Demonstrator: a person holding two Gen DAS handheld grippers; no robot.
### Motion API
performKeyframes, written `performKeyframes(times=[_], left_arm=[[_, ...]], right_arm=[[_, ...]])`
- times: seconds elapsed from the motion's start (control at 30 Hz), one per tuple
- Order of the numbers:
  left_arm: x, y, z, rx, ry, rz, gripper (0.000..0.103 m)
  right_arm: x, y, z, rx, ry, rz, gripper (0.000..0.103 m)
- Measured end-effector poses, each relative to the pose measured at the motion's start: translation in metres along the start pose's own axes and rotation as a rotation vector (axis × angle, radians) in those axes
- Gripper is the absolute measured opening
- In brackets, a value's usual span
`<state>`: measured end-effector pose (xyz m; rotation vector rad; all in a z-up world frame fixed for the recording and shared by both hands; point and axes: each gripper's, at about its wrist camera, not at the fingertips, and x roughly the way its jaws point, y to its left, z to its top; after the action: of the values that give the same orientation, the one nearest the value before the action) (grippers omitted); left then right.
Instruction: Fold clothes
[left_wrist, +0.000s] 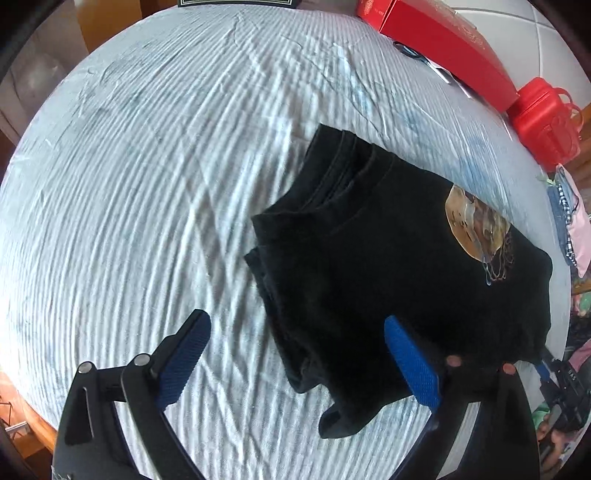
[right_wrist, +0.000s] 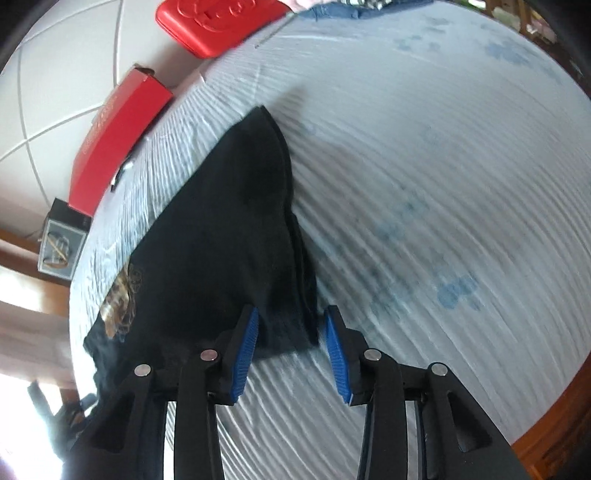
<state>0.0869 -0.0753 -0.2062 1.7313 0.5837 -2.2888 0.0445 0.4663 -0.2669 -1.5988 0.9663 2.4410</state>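
A black T-shirt (left_wrist: 388, 266) with a gold print (left_wrist: 476, 225) lies folded on the striped white cloth, collar toward the far side. My left gripper (left_wrist: 295, 332) is open above the shirt's near left edge, its right pad (left_wrist: 410, 362) over the fabric. In the right wrist view the same shirt (right_wrist: 221, 236) lies left of centre. My right gripper (right_wrist: 290, 332) is open, its pads either side of the shirt's near corner, not closed on it.
A long red box (left_wrist: 443, 40), scissors (left_wrist: 424, 61) and a red plastic container (left_wrist: 543, 118) lie along the far right edge. Other clothes (left_wrist: 569, 225) are piled at the right. A small dark box (right_wrist: 62, 240) sits beyond the table edge.
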Motion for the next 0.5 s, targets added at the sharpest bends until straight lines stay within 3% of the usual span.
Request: performKeyframes(times=[0.17,0.2,0.3,0.37,0.5], left_arm=[[0.000,0.011,0.003,-0.006,0.001,0.002,0.097],[0.002,0.012,0.005,-0.007,0.003,-0.002,0.097],[0.000,0.021,0.008,-0.002,0.001,-0.016,0.097],[-0.006,0.031,0.011,0.007,-0.008,-0.021,0.097],[-0.032,0.051,0.020,0.038,-0.065,-0.026,0.097]], right_arm=[[0.010,0.020,0.009,-0.063,-0.067,-0.017,0.059],[0.014,0.029,0.008,-0.116,-0.080,-0.062,0.056],[0.025,0.050,0.010,-0.236,-0.076,-0.173,0.014],[0.022,0.062,0.014,-0.230,-0.064,-0.139,0.011],[-0.020,0.144,-0.008,-0.401,-0.152,0.024,0.011]])
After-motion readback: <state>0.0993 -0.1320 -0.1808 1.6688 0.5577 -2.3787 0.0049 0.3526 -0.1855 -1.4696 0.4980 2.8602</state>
